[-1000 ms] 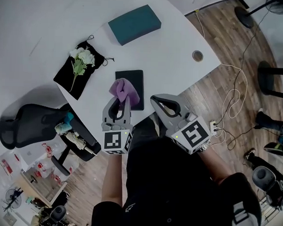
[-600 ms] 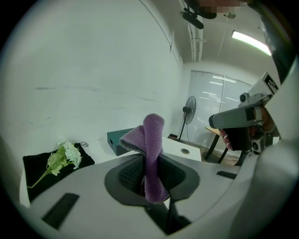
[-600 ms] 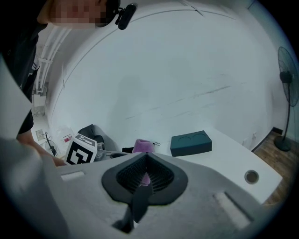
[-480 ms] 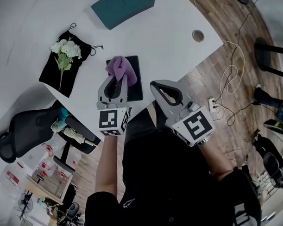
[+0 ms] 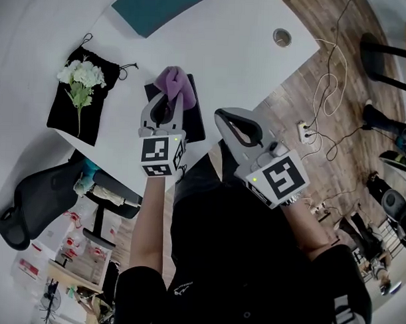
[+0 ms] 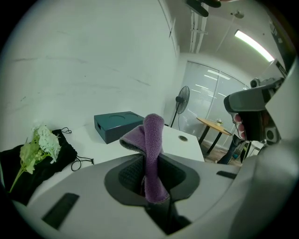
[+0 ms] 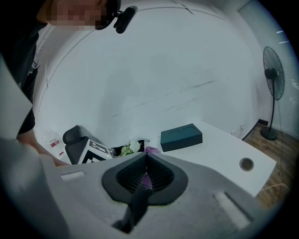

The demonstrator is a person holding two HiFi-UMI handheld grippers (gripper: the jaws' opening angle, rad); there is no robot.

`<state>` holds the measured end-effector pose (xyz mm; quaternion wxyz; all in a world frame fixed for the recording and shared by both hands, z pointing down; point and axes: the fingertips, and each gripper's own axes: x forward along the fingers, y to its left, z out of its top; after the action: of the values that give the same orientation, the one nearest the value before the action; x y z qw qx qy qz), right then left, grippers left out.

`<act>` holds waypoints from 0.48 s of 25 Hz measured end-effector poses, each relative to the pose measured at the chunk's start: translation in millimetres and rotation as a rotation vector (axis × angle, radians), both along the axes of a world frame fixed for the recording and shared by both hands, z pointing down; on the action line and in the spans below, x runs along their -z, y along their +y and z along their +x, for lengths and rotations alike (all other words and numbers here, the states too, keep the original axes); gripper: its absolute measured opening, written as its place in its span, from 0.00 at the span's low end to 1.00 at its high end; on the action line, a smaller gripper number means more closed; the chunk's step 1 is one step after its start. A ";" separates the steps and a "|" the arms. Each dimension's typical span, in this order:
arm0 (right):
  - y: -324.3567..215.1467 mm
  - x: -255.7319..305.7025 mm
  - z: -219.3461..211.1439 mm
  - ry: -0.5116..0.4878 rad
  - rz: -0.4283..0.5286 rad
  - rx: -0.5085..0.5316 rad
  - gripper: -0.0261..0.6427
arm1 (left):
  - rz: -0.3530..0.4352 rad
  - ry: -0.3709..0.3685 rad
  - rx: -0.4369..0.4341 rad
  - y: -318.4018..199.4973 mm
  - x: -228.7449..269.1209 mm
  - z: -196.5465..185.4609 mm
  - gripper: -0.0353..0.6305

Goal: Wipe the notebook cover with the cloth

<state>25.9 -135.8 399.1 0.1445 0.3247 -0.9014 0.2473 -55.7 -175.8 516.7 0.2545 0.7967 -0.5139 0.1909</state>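
A black notebook lies near the front edge of the white table. My left gripper is over the notebook's left part, shut on a purple cloth that bulges out past the fingertips at the notebook's far left corner. In the left gripper view the cloth stands pinched between the jaws of the left gripper. Whether the cloth touches the cover is hidden. My right gripper hovers at the notebook's near right corner, jaws closed on nothing; in its own view the right gripper points toward the cloth.
A teal box sits at the table's far side. White flowers lie on a black drawstring pouch to the left. A round cable hole is at the right. A black office chair and floor cables surround the table.
My left gripper has carried the cloth forward, from the notebook's left middle to its far left corner. The right gripper has stayed near the notebook's near right corner.
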 end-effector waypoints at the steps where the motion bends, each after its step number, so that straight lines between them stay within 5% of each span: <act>1: -0.5 -2.2 0.4 0.003 -0.003 -0.007 0.04 | -0.008 -0.001 -0.005 -1.9 -5.4 0.5 0.16; 12: 2.2 -10.5 5.1 0.032 -0.022 -0.022 0.04 | -0.089 -0.037 -0.034 -14.6 -46.8 4.3 0.15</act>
<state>30.9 -133.7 409.5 0.1598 0.3369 -0.8926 0.2534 -51.4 -190.4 563.6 0.2767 0.7894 -0.4961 0.2327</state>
